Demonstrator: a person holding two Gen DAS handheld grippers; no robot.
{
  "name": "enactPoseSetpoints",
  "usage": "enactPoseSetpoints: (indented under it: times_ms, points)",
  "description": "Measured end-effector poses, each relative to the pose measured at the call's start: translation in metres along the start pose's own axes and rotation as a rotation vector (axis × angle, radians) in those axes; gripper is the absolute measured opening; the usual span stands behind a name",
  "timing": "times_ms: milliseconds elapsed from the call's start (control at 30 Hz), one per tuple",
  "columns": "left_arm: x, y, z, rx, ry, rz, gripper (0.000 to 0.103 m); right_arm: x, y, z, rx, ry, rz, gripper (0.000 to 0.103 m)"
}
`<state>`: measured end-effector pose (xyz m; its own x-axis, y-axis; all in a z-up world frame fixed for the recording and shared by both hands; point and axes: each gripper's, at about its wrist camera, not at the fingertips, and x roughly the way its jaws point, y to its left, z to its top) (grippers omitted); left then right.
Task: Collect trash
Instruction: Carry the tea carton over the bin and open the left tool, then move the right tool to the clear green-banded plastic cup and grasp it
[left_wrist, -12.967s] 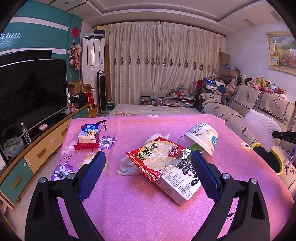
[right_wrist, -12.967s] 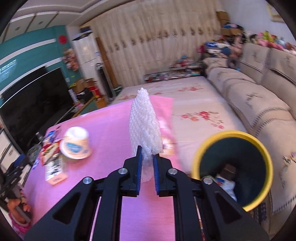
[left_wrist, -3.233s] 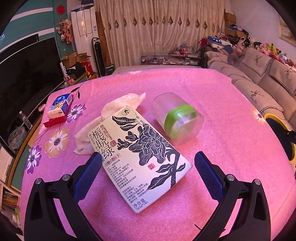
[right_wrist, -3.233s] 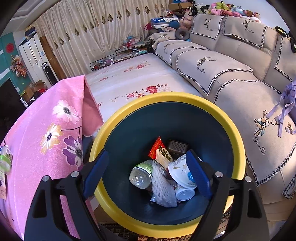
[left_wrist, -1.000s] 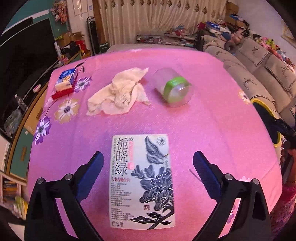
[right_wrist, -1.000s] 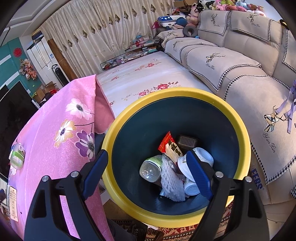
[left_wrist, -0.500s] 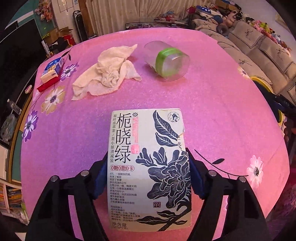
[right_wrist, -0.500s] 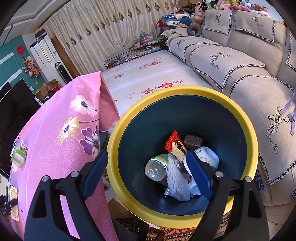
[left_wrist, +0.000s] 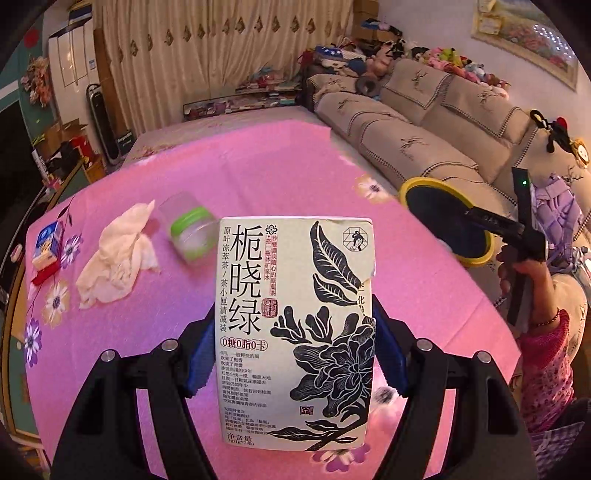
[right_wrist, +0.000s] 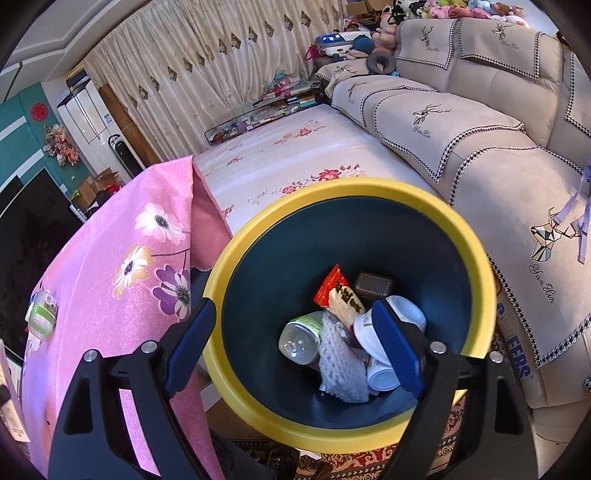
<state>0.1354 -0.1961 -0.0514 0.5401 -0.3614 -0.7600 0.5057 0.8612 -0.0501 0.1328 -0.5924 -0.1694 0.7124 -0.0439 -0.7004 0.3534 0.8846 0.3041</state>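
My left gripper (left_wrist: 293, 350) is shut on a cream tea carton (left_wrist: 295, 314) with black flower print and holds it up above the pink table (left_wrist: 258, 177). A clear jar with a green band (left_wrist: 190, 230) and a crumpled cream tissue (left_wrist: 118, 254) lie on the table to the left. My right gripper (right_wrist: 291, 349) is open and empty over the yellow-rimmed dark bin (right_wrist: 476, 254), which holds a snack bag, foam net, bottle and cups. The bin (left_wrist: 417, 182) and the right gripper also show at the right of the left wrist view.
A small blue tissue pack on a red item (left_wrist: 46, 245) sits at the table's left edge. A beige sofa (right_wrist: 480, 147) runs behind the bin. A bed with floral sheet (right_wrist: 280, 173) lies beyond the table. The jar (right_wrist: 42, 314) shows at the far left.
My left gripper closed on the carton and lifted it off the table, swinging right toward the bin. The right gripper stayed open over the bin, drifting slightly.
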Motion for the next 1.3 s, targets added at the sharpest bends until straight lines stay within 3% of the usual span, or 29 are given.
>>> enactPoseSetpoints:
  times_ms: [300, 600, 800, 1033, 1167, 1300]
  points:
    - [0.025, -0.085, 0.065, 0.16, -0.05, -0.161, 0.072, -0.035, -0.03, 0.007, 0.017, -0.07, -0.036, 0.082]
    - [0.111, -0.176, 0.122, 0.245, 0.022, -0.304, 0.072, -0.071, -0.071, 0.012, 0.047, -0.129, -0.092, 0.082]
    - [0.182, -0.232, 0.142, 0.283, 0.094, -0.321, 0.072, -0.088, -0.104, 0.013, 0.089, -0.152, -0.132, 0.082]
    - [0.244, -0.267, 0.137, 0.288, 0.18, -0.319, 0.072, -0.087, -0.127, 0.009, 0.121, -0.139, -0.159, 0.082]
    - [0.257, -0.272, 0.135, 0.275, 0.188, -0.3, 0.084, -0.085, -0.13, 0.006, 0.128, -0.132, -0.164, 0.082]
    - [0.237, -0.261, 0.135, 0.263, 0.151, -0.305, 0.092, -0.087, -0.127, 0.006, 0.125, -0.134, -0.164, 0.082]
